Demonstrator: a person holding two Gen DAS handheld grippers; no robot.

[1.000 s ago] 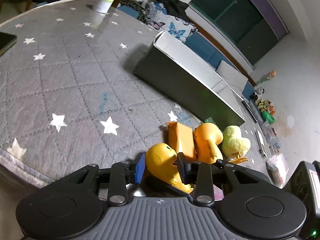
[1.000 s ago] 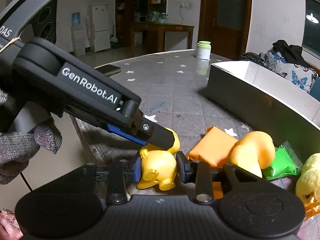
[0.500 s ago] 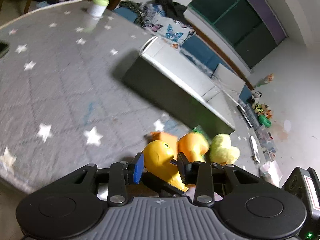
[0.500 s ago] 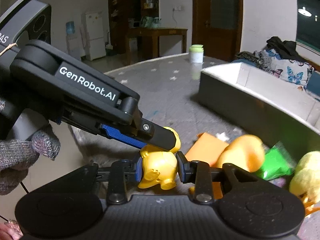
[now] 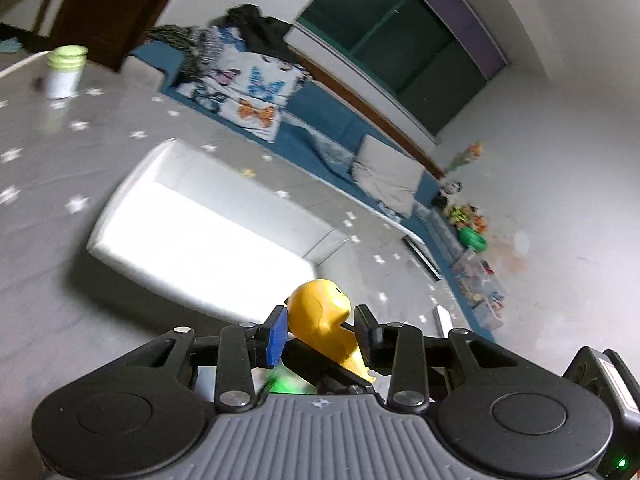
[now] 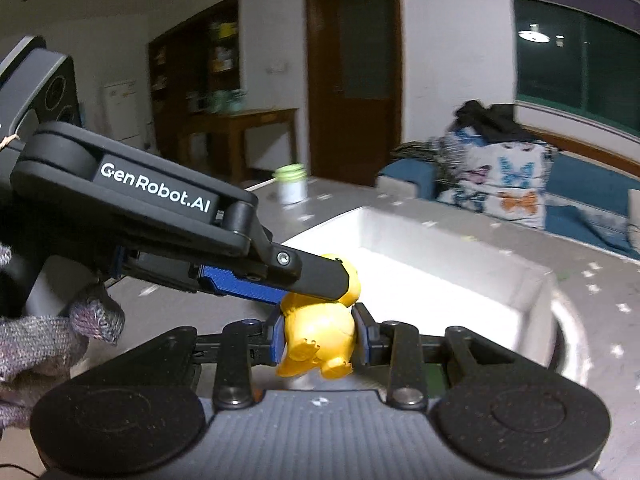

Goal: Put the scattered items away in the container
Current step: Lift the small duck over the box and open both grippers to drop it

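Jar: we note a small white jar with a green lid at the far left of the worktop, well apart from the rest.

Container: we see a white open box standing on the worktop; the part of its floor that shows is bright and blurred, and we make out nothing lying in it, though the glare hides detail.

Left gripper: we hold the left gripper with its jaws closed narrow on the head of the toy.

Yellow duck toy: we carry the yellow duck toy in the air, just short of the container's near wall; it is not yet over the opening.

Right gripper: we hold the right gripper with its jaws closed narrow on the toy's body, so both grippers grip one piece.

Gloved hand: a hand in a grey knitted glove holds the left tool's handle in the right view.

Green item: a green blur shows under the left jaws; we cannot tell what it is.

Progress: we judge one toy is in transit toward the box and nothing is seen stowed. How many items remain on the worktop we cannot tell, as the area below the grippers is hidden.
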